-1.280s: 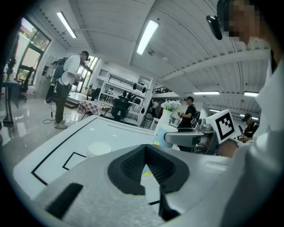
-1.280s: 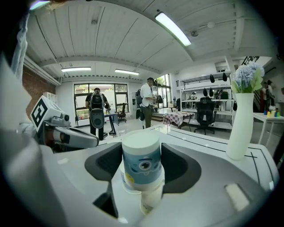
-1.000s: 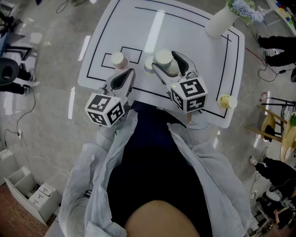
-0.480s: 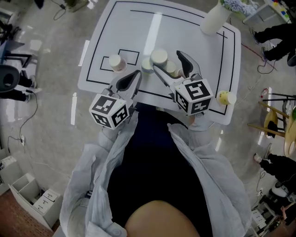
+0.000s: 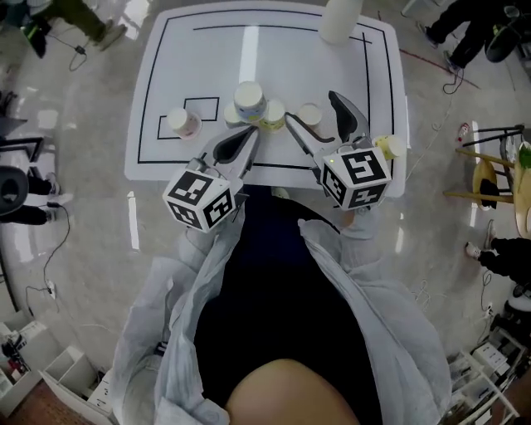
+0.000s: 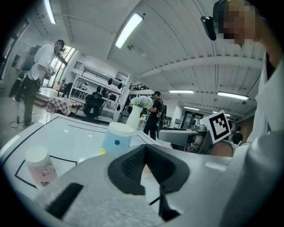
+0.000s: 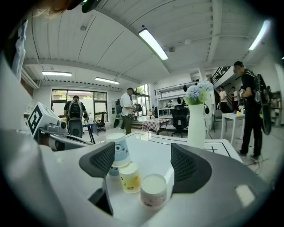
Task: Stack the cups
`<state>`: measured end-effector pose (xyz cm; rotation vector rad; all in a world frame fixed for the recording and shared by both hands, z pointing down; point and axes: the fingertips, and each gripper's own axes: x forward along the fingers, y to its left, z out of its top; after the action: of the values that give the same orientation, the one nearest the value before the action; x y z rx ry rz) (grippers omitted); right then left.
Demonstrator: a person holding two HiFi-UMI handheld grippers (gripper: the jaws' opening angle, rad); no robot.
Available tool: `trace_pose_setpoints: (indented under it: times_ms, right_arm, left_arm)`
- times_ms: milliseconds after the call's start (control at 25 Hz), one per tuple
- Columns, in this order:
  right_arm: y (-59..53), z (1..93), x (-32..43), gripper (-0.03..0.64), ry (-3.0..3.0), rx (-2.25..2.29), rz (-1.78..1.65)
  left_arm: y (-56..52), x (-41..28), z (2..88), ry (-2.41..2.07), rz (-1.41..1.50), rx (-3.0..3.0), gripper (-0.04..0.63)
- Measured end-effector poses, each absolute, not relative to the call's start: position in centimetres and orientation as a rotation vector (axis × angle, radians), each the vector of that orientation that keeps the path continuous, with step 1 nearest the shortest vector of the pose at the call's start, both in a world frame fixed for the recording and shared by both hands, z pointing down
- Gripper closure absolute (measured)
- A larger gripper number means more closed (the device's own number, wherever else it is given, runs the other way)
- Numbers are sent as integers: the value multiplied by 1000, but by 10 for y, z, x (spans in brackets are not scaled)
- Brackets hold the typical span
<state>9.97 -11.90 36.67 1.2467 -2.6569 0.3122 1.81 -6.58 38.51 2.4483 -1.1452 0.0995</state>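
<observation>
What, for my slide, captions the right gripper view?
Open right gripper facing cups clustered on the white table.

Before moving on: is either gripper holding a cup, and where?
Nothing held. The right gripper has just opened its jaws; a cup sits between them, untouched. The left gripper is shut, empty.

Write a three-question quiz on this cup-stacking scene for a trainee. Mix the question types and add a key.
1. True or false: the right gripper is clamped on a cup.
2. What stands at the far edge of the table? A) vase B) kettle C) box
3. What colour is the lone cup by the table's right edge?
Key: 1 false, its jaws stand apart with nothing gripped; 2 A; 3 yellow.
</observation>
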Motion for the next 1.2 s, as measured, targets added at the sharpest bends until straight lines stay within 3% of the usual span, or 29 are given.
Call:
trace_pose_setpoints:
  times_ms: [760, 1200]
  right_arm:
    - [-92, 381, 271, 222, -2296, 1828, 341]
    - [-69, 428, 329, 223, -2073, 1967, 481]
  left_arm:
    - [-71, 128, 393, -738, 213, 2599, 598]
    - [-63, 165, 410, -601, 294, 2609, 598]
